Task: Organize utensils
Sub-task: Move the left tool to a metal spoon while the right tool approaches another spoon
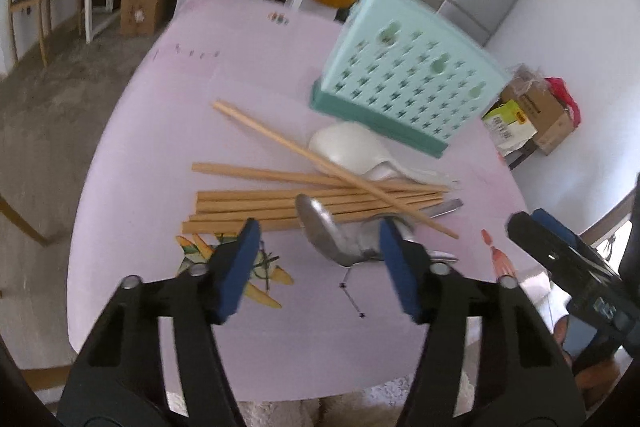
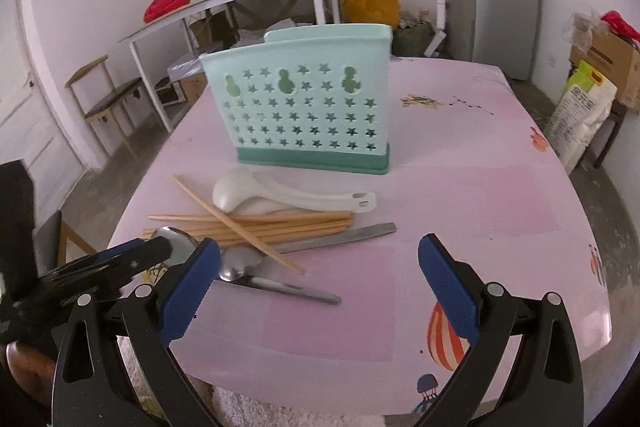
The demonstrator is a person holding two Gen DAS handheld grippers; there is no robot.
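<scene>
A pink table (image 2: 460,195) carries a mint-green utensil holder (image 2: 304,115), standing upright on a darker green base, its perforated wall pierced with star-shaped holes and three larger rounded openings. Immediately in front of the holder lies a white plastic ladle (image 2: 280,193), bowl to the left in the right wrist view, handle end with two holes to the right. Nearer the camera rests a bundle of wooden chopsticks (image 2: 276,223) lying roughly parallel, with a single chopstick (image 2: 236,223) crossing them diagonally. A flat metal handle (image 2: 348,235) projects from beneath the bundle to the right. Two metal spoons lie at the near edge of the pile: one spoon (image 2: 176,243) with its bowl beside the left gripper's tip, and a second spoon (image 2: 256,271) whose handle runs rightward across the table. The left gripper (image 1: 316,263) hangs low over the pile with its blue-padded fingers (image 1: 236,267) spread apart and nothing between them; in its own view a spoon bowl (image 1: 320,227) sits just ahead of the gap, against the chopsticks (image 1: 304,203), with the holder (image 1: 404,79) beyond. The right gripper (image 2: 320,295) hovers above bare tabletop to the right of the utensils, its fingers (image 2: 448,287) likewise wide apart and holding nothing.
</scene>
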